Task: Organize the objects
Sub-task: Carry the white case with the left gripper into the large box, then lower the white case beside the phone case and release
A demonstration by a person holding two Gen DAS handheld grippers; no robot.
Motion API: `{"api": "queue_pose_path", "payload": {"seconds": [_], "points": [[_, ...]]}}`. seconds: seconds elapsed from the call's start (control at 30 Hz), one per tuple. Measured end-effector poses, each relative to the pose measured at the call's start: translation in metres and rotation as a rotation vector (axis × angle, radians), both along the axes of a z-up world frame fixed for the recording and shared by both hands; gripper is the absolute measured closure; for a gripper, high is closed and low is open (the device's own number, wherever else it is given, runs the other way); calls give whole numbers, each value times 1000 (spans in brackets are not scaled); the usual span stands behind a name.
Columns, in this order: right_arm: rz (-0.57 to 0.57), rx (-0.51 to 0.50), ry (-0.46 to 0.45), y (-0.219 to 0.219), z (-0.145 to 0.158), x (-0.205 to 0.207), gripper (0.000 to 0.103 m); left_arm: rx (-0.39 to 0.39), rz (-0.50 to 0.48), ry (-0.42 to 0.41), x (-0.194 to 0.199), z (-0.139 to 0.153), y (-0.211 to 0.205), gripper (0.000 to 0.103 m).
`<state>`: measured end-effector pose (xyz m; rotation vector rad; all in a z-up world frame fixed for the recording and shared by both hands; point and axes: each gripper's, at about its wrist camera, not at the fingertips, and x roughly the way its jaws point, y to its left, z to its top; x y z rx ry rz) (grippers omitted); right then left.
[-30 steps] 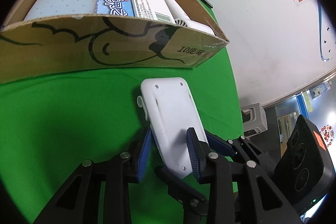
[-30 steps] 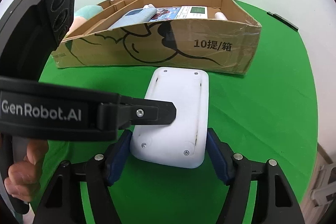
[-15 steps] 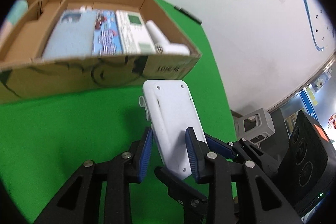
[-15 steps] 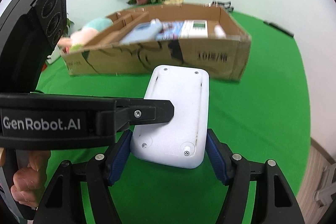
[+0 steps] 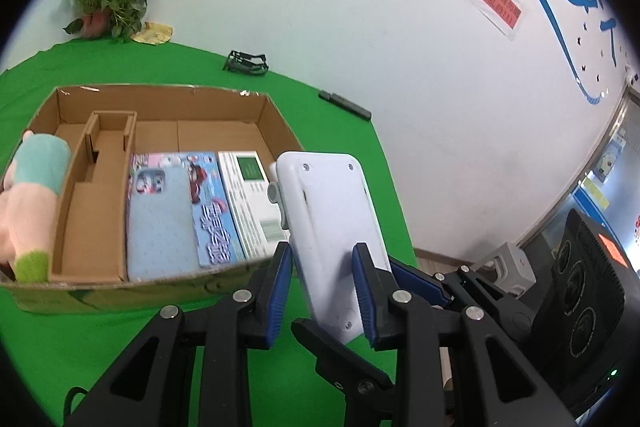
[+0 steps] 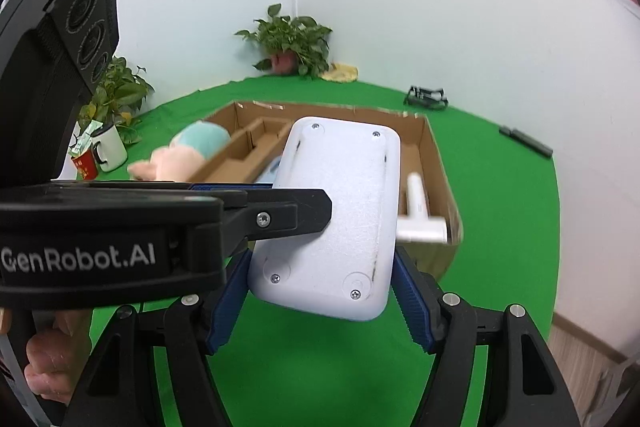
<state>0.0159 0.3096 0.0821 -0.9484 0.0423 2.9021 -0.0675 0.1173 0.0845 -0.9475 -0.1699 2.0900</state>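
A white flat plastic device (image 5: 328, 227) is held in the air by both grippers, above the near right end of the cardboard box (image 5: 160, 107). My left gripper (image 5: 322, 291) is shut on its near end across the thickness. My right gripper (image 6: 320, 303) is shut on its wide sides; the device (image 6: 340, 211) hides part of the box (image 6: 432, 147). The box holds a blue phone case (image 5: 160, 227), a printed packet (image 5: 208, 203), a white-green carton (image 5: 248, 195), a plush toy (image 5: 28, 203) and a white handheld fan (image 6: 418, 211).
The box sits on a round green table (image 5: 80, 347). A potted plant (image 5: 108, 3), a black clip (image 5: 246, 62) and a black bar (image 5: 344, 103) lie at the far edge. A white mug (image 6: 108, 147) and another plant (image 6: 116, 91) stand at the left.
Both grippers have lifted the white device off the table and carried it up over the box's near right end. The views now look down into the box.
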Motion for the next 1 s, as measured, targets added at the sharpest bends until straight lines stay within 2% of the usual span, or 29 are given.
{"api": "queue_pose_path", "payload": {"seconds": [0.2,0.37,0.57,0.77,1.0], "points": [[19,-12,5,6,24,-44,37,-21,51,22,-28,18,0,73],[7,-81,-46,22,24,-92,37,-28,69,-62,-71,11,7,73],[0,-139,-131,41,-1,-135,37,-69,60,-147,-102,-17,18,73],[1,-181,-243,48,-40,-166,37,-94,54,-265,-123,-57,19,74],[15,-204,-343,45,-78,-169,37,-106,54,-353,-131,-88,14,73]]}}
